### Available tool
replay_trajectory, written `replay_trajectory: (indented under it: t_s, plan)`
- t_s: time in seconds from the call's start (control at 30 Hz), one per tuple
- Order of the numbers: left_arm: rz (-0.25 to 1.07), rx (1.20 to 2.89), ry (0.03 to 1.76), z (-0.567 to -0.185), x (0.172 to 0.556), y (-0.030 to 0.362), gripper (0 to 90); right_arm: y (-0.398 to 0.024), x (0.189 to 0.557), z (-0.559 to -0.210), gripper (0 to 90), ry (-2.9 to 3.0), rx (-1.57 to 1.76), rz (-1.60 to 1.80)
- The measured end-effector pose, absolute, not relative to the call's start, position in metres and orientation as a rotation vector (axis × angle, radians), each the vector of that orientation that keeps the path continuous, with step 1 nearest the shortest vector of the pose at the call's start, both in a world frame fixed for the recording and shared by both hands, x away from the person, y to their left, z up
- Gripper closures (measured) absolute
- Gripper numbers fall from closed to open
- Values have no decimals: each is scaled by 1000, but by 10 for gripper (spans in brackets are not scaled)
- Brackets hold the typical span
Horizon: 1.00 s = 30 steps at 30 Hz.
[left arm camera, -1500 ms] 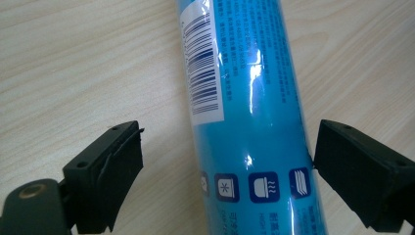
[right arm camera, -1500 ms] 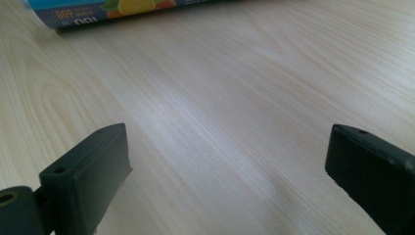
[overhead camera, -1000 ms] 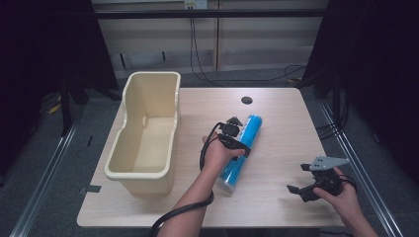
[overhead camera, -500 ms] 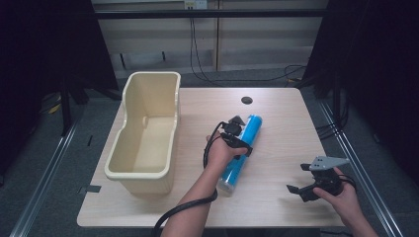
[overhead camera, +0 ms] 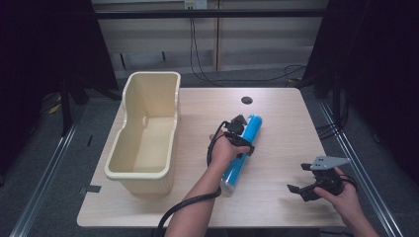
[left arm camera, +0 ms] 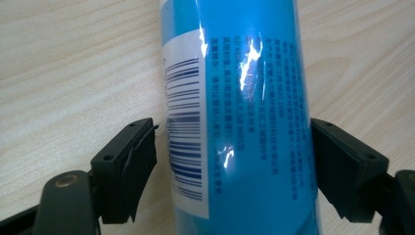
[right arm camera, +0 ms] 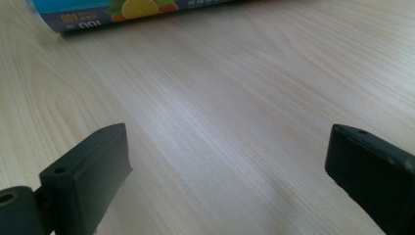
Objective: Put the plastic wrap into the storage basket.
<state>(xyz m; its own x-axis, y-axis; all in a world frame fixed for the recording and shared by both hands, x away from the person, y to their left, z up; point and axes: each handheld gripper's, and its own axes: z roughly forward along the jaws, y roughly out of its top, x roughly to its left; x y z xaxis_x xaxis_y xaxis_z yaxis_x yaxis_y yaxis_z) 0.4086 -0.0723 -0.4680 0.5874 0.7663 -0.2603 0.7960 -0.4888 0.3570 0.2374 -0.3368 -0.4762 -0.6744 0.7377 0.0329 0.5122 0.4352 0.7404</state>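
Note:
A long blue tube (overhead camera: 233, 170) with a barcode label lies diagonally on the wooden table (overhead camera: 281, 133). My left gripper (overhead camera: 243, 137) straddles its middle from above. In the left gripper view the tube (left arm camera: 244, 98) lies between the jaws of the left gripper (left arm camera: 234, 152), which have just been closing. The right pad (left arm camera: 337, 161) meets the tube's side and the left pad (left arm camera: 139, 152) stands a sliver off it. My right gripper (overhead camera: 298, 178) rests open near the front right corner. Nothing lies between the jaws of the right gripper (right arm camera: 225, 161), and the tube's printed end (right arm camera: 122, 10) lies farther off.
A cream plastic bin (overhead camera: 143, 173) stands on the left part of the table, with nothing in it. A dark round hole (overhead camera: 246, 100) sits near the table's far edge. Cables run along the floor behind the table.
The left hand has shifted slightly along the tube, staying over its middle. The right hand and the tube have not moved.

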Motion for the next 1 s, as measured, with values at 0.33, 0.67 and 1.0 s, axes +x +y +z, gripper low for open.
replay_trajectory:
  t_s: [0.33, 0.67, 1.0]
  plan:
    - [-123, 2402, 1262, -474, 411, -79, 255, -340, 237, -474, 27, 2385, 1084, 1096]
    - [-137, 2418, 1357, -471, 413, -87, 320, -342, 234, -473, 27, 2374, 1080, 1112]
    - [-224, 2446, 1444, -458, 413, -75, 322, -343, 235, -473, 28, 2377, 1077, 1121]
